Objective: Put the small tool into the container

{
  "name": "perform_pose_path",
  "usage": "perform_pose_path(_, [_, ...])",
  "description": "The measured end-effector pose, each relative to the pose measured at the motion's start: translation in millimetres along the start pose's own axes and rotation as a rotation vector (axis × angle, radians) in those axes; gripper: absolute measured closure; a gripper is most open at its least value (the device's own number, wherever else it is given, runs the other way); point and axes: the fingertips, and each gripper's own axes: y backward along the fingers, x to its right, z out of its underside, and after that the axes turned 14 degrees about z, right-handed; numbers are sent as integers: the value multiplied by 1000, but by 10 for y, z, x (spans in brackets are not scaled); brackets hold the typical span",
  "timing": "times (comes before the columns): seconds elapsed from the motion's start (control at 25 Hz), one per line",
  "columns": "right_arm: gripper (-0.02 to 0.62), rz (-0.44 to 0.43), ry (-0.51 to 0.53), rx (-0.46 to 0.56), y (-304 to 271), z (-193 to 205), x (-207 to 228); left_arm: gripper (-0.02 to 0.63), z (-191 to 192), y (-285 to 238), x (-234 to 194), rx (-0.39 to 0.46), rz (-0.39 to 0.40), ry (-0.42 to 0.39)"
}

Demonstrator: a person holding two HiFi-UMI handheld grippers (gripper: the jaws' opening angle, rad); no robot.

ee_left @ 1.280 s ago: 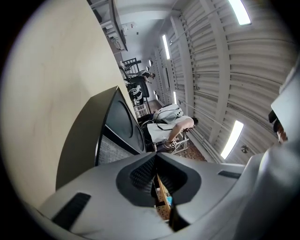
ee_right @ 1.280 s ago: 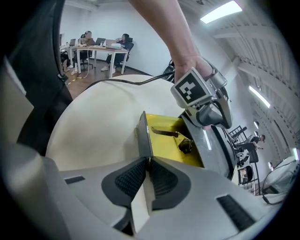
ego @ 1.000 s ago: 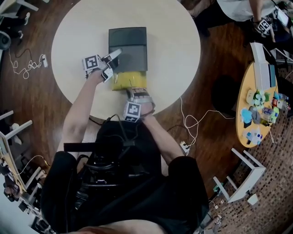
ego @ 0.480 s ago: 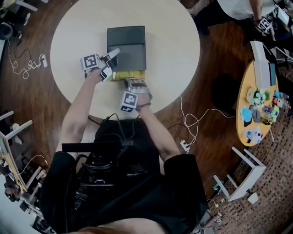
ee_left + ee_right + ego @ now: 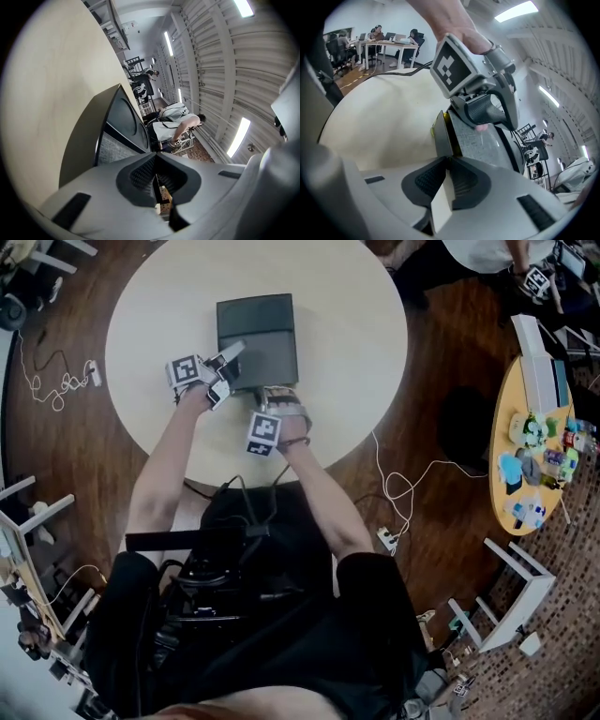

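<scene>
A dark grey box-shaped container (image 5: 258,338) lies on the round pale table (image 5: 356,343). My left gripper (image 5: 232,357) is shut on its left edge, and a thin dark wall sits between the pads in the left gripper view (image 5: 156,161). My right gripper (image 5: 278,395) is pressed against the container's near side. It is shut on a pale flat tab (image 5: 443,201) at the front of the yellow-lined drawer (image 5: 442,136). That drawer is almost fully inside the container (image 5: 483,145). The right gripper view also shows the left gripper (image 5: 487,112) on the lid. The small tool shows in no view.
A yellow side table (image 5: 539,446) with colourful toys stands at the right. White cables (image 5: 403,488) trail over the wooden floor, and white stools (image 5: 506,596) stand at the lower right. Another person sits at the top right, beyond the table edge.
My right gripper has moved up the picture toward the container, and the yellow drawer has slid in until it barely shows. The left gripper has kept its hold.
</scene>
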Motion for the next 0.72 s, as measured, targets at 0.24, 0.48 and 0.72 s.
perform_pose_path(0.24, [555, -29, -9, -1, 4, -12, -25, 607, 1, 18, -15, 3, -11, 11])
perform_pose_path(0.48, [555, -53, 0, 11, -5, 6, -54, 607, 13, 20, -53, 1, -14, 2])
perform_pose_path(0.72, [563, -176, 41, 21, 15, 12, -90, 607, 9, 23, -83, -5, -30, -7])
